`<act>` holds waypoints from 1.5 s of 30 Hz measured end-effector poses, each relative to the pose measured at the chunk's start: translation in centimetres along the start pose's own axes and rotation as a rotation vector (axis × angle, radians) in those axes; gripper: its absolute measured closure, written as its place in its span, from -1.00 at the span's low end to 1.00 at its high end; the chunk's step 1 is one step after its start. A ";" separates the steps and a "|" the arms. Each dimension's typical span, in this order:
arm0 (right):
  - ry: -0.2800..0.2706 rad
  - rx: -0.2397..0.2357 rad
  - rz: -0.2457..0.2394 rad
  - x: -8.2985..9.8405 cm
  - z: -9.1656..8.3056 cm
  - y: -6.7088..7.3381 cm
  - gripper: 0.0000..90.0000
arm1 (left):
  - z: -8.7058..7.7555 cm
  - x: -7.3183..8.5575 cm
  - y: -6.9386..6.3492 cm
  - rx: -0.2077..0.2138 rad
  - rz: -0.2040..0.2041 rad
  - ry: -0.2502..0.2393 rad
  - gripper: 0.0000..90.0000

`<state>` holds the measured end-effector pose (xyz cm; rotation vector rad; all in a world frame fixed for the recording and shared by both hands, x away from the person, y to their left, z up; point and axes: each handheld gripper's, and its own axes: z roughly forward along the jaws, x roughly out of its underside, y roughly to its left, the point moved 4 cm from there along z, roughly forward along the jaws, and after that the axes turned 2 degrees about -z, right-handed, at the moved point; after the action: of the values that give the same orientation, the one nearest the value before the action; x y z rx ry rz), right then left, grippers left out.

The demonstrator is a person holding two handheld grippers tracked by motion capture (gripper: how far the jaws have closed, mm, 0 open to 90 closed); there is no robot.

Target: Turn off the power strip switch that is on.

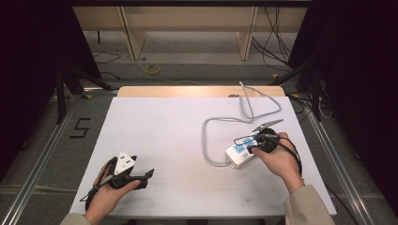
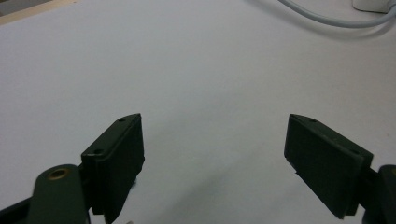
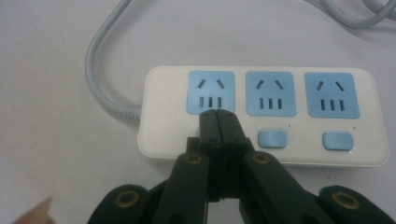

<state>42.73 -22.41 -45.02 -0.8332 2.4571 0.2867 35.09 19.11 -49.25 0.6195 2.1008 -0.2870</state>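
Observation:
A white power strip (image 3: 261, 116) with three blue socket panels and blue switch buttons (image 3: 272, 138) lies on the table's right side (image 1: 240, 152). Its grey cable (image 1: 211, 140) loops away to the back edge. My right gripper (image 3: 218, 114) is shut with nothing between its jaws. Its joined tips rest on the strip just below the leftmost socket, covering the spot where that socket's button sits. In the high view the right gripper (image 1: 256, 145) hangs over the strip. My left gripper (image 1: 149, 173) rests near the front left, open and empty (image 2: 215, 123).
The white table top (image 1: 178, 136) has bare room in the middle and left. A stretch of grey cable (image 2: 336, 21) crosses the far corner of the left gripper view. Beyond the table are a wooden bench (image 1: 187, 28) and floor cables (image 1: 152, 70).

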 end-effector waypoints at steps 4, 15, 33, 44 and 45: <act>0.007 0.002 -0.003 -0.2 0.2 -0.1 1.00 | 0.0 0.0 0.0 -0.002 0.003 -0.001 -0.56; 0.042 -0.004 -0.007 -0.7 1.0 -0.1 1.00 | 0.1 0.0 0.0 -0.002 0.004 0.000 -0.55; 0.114 0.004 -0.024 -1.1 2.3 0.3 1.00 | 0.0 0.0 0.0 -0.003 0.006 0.001 -0.55; 0.146 0.012 -0.025 -1.0 2.7 0.2 1.00 | 0.1 0.0 0.0 -0.003 0.006 0.001 -0.55; 0.148 0.010 -0.027 -1.0 2.7 0.2 1.00 | 0.1 0.0 0.0 -0.003 0.006 0.001 -0.55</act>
<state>44.42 -20.77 -46.72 -0.9120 2.5791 0.2092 35.13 19.11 -49.31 0.6241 2.0997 -0.2804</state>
